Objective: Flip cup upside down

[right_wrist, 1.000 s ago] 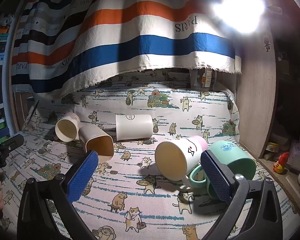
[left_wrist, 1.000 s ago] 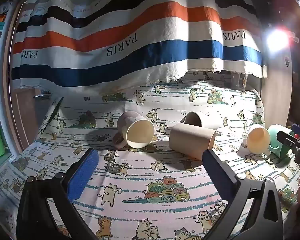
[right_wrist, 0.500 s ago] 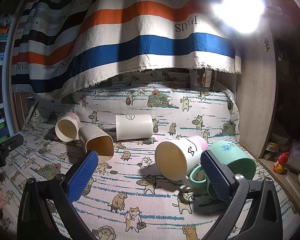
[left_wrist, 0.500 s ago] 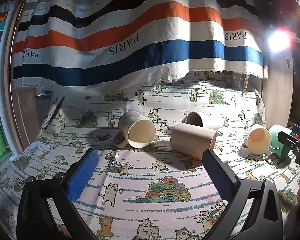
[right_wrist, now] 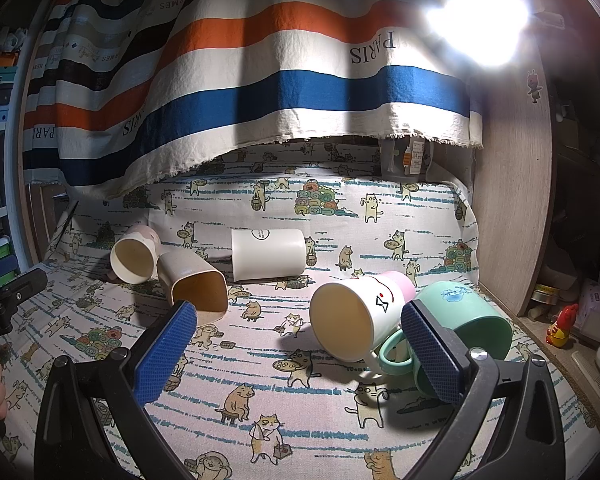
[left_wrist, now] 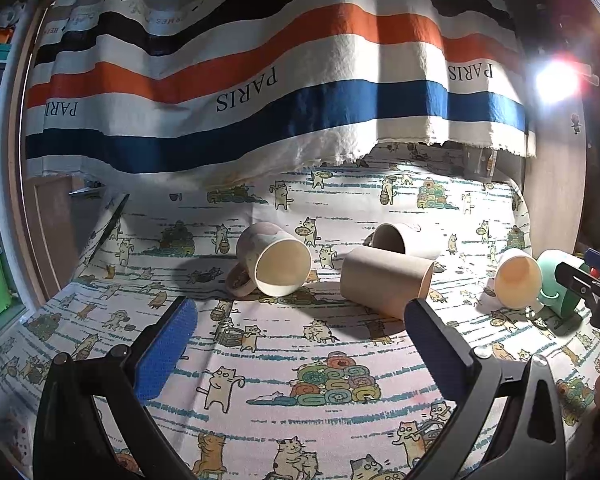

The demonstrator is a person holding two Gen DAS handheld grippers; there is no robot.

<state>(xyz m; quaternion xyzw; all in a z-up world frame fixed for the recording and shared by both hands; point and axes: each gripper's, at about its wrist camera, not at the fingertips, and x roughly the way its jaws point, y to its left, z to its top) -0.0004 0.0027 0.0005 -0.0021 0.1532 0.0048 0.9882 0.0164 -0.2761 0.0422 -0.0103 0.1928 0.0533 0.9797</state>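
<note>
Cat-print cloth (right_wrist: 284, 364) covers the whole bench, striped PARIS blanket (right_wrist: 260, 80) hanging behind and a harsh lamp (right_wrist: 480, 20) top right. Five cups are lying on their sides on it, none flipped yet.

Right gripper (right_wrist: 296, 356) is wide open, nothing in it. The pink-bottomed cup (right_wrist: 360, 316) sits just ahead, slightly right of centre, mouth tilted toward the camera, base pointing away and right, so its long axis runs roughly along the fingers, not across them. It's touching the mint mug (right_wrist: 464, 320), whose handle sits right by the right-hand pad. My guess is this is the one to go for, and the fingers need to close across the body without snagging that handle.

Left gripper (left_wrist: 300, 344) is also wide open and empty, with the tan square cup (left_wrist: 384, 280) and handled mug (left_wrist: 272, 264) ahead of it but well apart. White tumbler (right_wrist: 268, 254) lies further back.

Cups look glazed and smooth, probably slippery on the rubbery blue pads (right_wrist: 166, 356)
</note>
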